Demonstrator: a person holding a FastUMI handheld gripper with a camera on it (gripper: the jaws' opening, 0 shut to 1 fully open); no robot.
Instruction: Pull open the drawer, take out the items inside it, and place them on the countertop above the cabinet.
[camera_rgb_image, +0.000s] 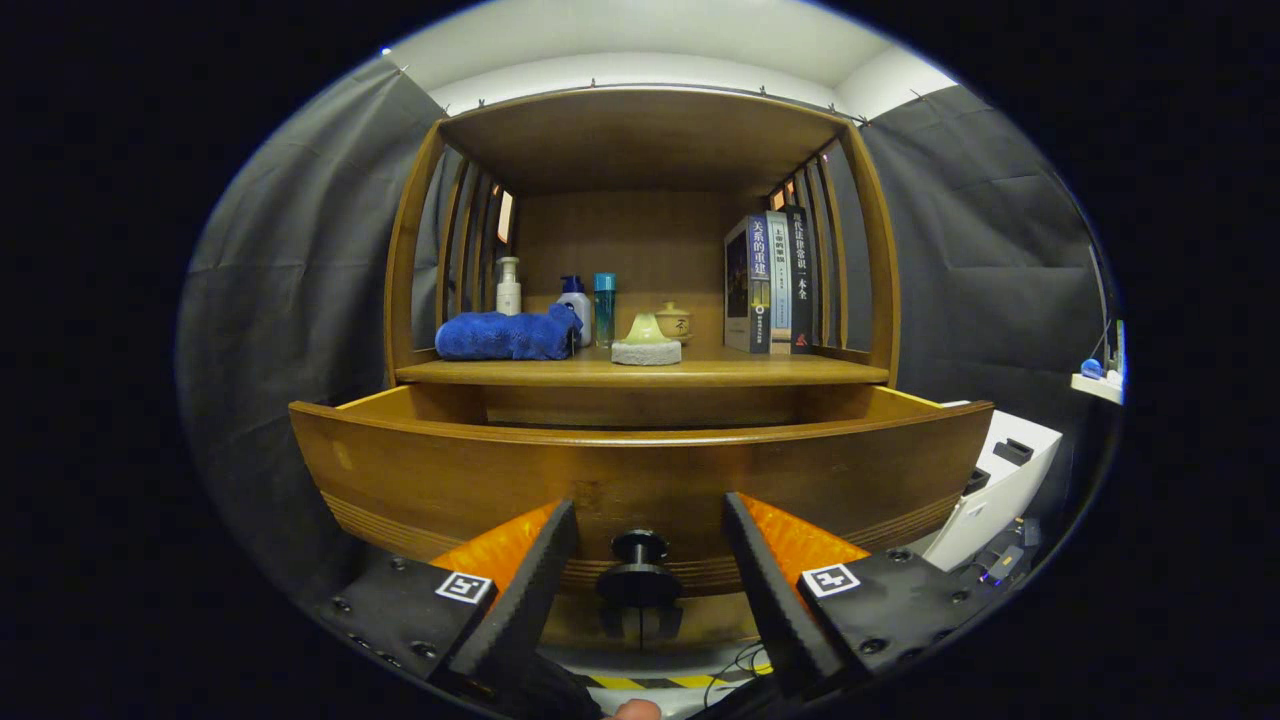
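Two fingers of my hand-held gripper (640, 570) stand apart, flanking the drawer knob (639, 565) without touching it. I see the drawer (640, 470) pulled out beneath the bench (640, 372).

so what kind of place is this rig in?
Likely a staged home booth: a wooden cabinet with its drawer pulled out, toiletry bottles and books on its shelf, cloth walls behind. The gripper is open, fingers either side of the drawer knob.

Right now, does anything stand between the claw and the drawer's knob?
Nothing visible does. The claw is open, its fingers either side of the knob on the pulled-out drawer front, without touching it.
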